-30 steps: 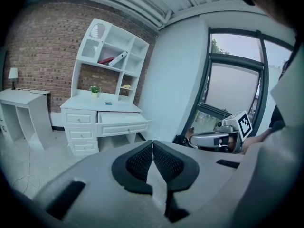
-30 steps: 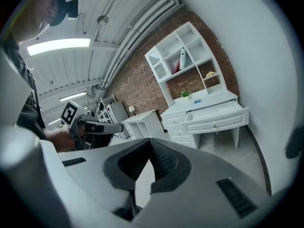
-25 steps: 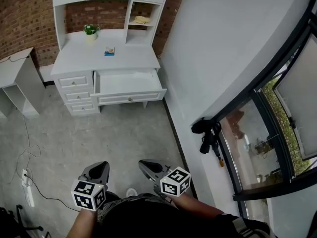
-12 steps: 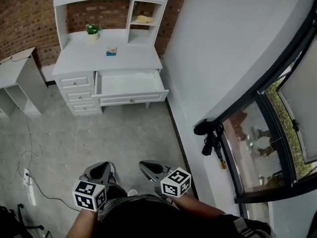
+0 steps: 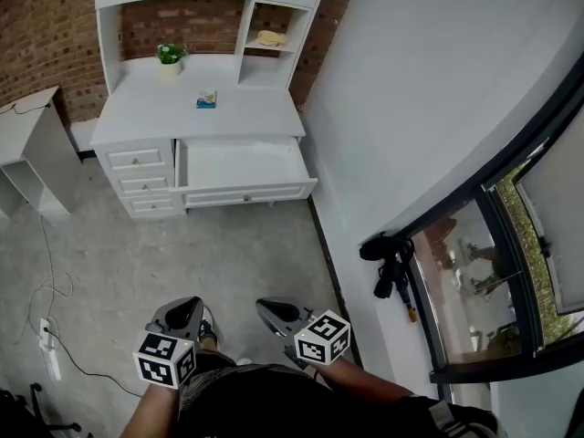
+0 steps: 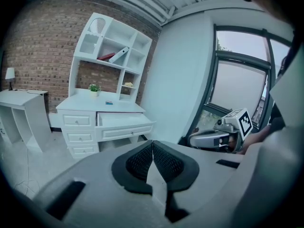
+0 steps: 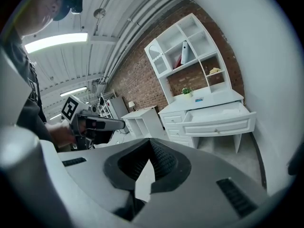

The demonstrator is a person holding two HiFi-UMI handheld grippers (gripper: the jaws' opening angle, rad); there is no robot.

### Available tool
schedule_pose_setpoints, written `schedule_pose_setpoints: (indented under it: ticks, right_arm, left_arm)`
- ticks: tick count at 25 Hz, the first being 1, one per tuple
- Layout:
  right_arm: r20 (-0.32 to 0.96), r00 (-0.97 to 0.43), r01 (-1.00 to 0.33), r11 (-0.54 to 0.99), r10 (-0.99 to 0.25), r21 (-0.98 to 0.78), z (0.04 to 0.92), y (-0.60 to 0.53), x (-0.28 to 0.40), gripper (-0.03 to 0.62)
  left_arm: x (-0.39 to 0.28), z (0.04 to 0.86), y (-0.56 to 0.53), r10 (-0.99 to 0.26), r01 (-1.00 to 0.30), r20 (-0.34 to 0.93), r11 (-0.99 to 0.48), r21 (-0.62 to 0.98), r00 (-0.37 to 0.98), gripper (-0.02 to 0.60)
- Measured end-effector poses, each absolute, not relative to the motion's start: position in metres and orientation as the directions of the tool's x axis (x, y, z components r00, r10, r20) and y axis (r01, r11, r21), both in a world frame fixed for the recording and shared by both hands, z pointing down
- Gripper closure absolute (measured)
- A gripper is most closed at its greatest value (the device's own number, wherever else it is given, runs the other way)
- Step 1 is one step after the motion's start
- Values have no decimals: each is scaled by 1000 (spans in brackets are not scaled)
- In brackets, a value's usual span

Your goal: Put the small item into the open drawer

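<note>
Left gripper (image 6: pixel 152 143) closed (empty), drawer (image 6: pixel 124 120) pulled out

- Small item (image 5: pixel 206 99): flat, blue and white, packet-like; its print is too small to read. It lies flat near the middle of the white desk top (image 5: pixel 146 108), behind the drawer and not touching it.
- Drawer (image 5: pixel 248 193): white and wide, pulled well out from under the desk top, just right of the narrow drawer stack (image 5: pixel 137 182). Front panel level, one small central knob. Interior white; the item is not in it.
</note>
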State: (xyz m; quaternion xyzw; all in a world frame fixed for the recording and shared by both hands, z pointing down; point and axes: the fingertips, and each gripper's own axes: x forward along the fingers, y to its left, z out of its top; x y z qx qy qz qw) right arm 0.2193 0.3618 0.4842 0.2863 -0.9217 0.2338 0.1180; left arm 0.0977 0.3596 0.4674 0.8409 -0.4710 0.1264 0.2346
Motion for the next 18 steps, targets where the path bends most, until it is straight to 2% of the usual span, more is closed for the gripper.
schedule_pose_setpoints:
  ticks: [18]
  right_arm:
    - [396, -765, -635, 702, -509, -324, 477, 194, 133, 589]
  left_arm:
    - [8, 463, 184, -713, -826, 416, -484, 290, 564, 561]
